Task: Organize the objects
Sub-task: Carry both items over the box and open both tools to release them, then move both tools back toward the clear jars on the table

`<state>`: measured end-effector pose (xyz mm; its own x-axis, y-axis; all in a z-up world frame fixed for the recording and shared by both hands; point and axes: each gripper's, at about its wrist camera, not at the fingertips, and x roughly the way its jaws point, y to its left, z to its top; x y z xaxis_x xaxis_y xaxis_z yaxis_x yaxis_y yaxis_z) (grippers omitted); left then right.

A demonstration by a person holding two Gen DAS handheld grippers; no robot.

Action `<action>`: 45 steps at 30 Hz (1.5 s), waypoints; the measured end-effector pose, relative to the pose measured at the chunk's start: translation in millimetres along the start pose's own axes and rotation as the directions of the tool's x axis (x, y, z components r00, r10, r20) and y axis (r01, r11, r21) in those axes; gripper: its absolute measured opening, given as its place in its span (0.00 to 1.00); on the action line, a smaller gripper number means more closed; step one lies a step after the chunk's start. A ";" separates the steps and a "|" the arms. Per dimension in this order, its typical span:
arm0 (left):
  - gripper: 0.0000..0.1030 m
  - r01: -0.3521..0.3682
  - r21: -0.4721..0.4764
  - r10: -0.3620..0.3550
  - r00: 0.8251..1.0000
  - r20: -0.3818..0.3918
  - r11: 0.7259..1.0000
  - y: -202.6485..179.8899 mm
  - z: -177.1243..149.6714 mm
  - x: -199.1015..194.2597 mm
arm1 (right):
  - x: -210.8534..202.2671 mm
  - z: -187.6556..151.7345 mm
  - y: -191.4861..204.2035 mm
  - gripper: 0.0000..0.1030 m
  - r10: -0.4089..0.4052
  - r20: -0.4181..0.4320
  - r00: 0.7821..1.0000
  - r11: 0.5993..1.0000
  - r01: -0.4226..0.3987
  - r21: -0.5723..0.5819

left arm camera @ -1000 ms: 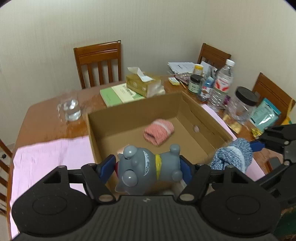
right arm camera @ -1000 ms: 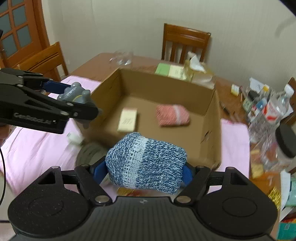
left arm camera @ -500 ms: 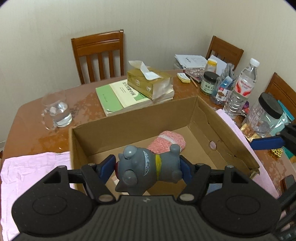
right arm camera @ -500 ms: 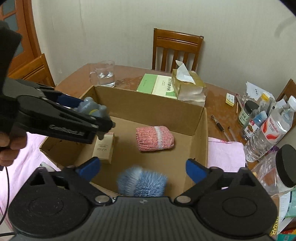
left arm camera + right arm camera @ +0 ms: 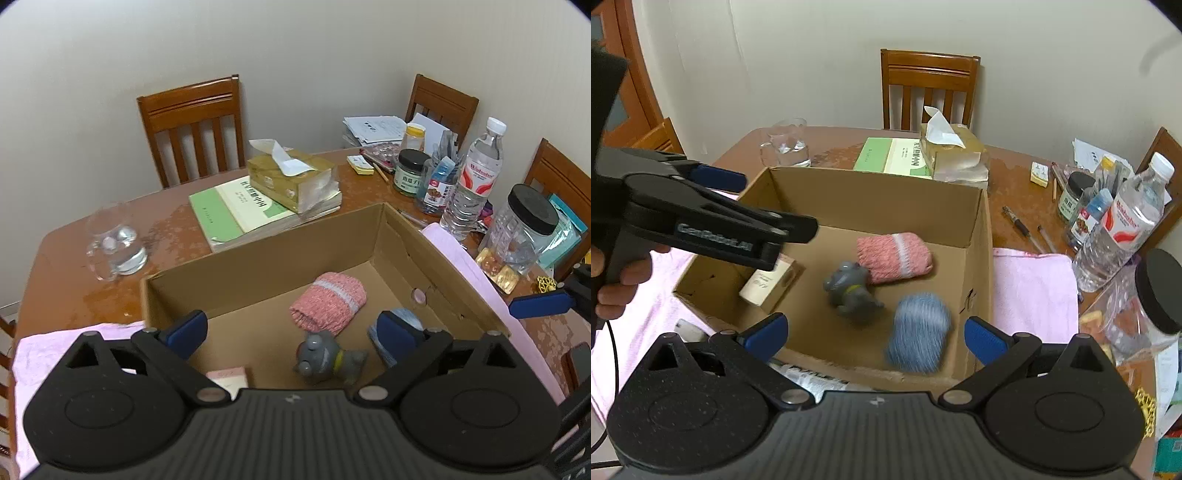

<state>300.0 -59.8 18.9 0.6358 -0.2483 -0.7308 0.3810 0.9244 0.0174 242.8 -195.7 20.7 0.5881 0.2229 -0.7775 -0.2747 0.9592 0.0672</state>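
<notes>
Four things are lying inside the cardboard box (image 5: pixel 975 229): the grey toy (image 5: pixel 851 291), pink roll (image 5: pixel 894 256), blue roll (image 5: pixel 919 332) and small carton (image 5: pixel 768 282). We are holding both tools, left (image 5: pixel 291 332) and right (image 5: pixel 873 334), spread wide and empty above it. Whatever we are picking next is lying outside the box on the table (image 5: pixel 1008 181), and the cluttered side is nearer our right tool.

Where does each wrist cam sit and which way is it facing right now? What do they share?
Left wrist: on the left gripper, looking forward and down into the cardboard box; own open fingers show, plus the right gripper's blue pad at the right edge.
Right wrist: on the right gripper, looking into the box from its near right corner; own open fingers, the left gripper and a hand show.
Shared: the box, grey toy, pink knit roll, blue knit roll.
</notes>
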 end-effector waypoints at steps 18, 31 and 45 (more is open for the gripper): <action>0.97 -0.141 -0.061 0.142 0.990 0.014 0.988 19.4 -103.2 -64.4 | -7.8 -81.0 33.2 1.00 -0.073 0.003 0.997 0.993 0.072 0.091; 0.97 -0.157 -0.151 0.146 0.986 -0.081 0.976 28.9 -177.4 -54.1 | -17.0 -110.6 32.9 1.00 -0.160 -0.006 0.987 0.971 0.159 0.181; 0.97 -0.217 -0.170 0.184 0.964 -0.191 0.961 29.9 -214.5 -27.5 | -19.1 -118.4 28.9 1.00 -0.134 -0.004 0.991 0.976 0.132 0.174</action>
<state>149.9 36.8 -106.9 0.5552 -0.0139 -0.8316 0.1140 0.9917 0.0596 133.6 -192.8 -36.6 0.6166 0.0921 -0.7819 -0.0581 0.9957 0.0714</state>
